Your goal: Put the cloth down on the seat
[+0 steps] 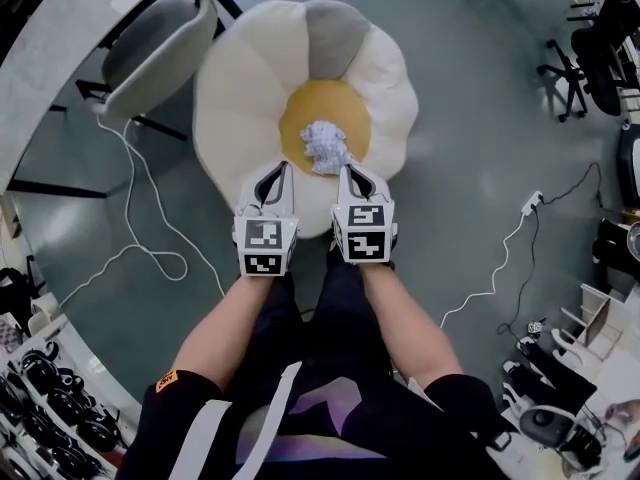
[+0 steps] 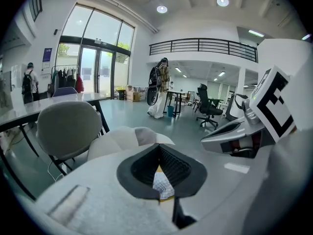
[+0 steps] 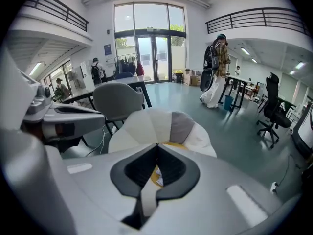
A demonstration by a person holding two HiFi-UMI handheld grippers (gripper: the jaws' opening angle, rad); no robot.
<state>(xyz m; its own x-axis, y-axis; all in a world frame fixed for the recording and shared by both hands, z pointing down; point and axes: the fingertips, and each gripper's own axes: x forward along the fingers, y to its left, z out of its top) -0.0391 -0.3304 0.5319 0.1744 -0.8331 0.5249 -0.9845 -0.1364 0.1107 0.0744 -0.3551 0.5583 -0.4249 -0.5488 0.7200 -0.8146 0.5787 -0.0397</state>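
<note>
ok so quick status: the cloth (image 1: 325, 148) is sitting crumpled on the yellow middle of the flower-shaped seat (image 1: 250, 78), pretty much dead centre, so imo the main bit of the job looks basically done. Both grippers are down at the seat's 6 o'clock edge, pointing in at it. Left gripper (image 1: 283, 168) is at approx 7 o'clock of the cloth, jaws closed tip to tip w/ nothing between them; its own view just shows the cloth lying beyond the tips, and from the head view it looks just beside the cloth, not on it. Right gripper (image 1: 347, 170) is at approx 5 o'clock of the cloth, jaws also fully closed, and its tip is right at the cloth's near edge, prob touching. Can't tell if a bit of fabric is nipped in there or not, tbh. What's left, afaict: make sure nothing's caught, then pull both grippers back. The grey chair (image 1: 160, 48) at the seat's 10 o'clock isn't involved.
</note>
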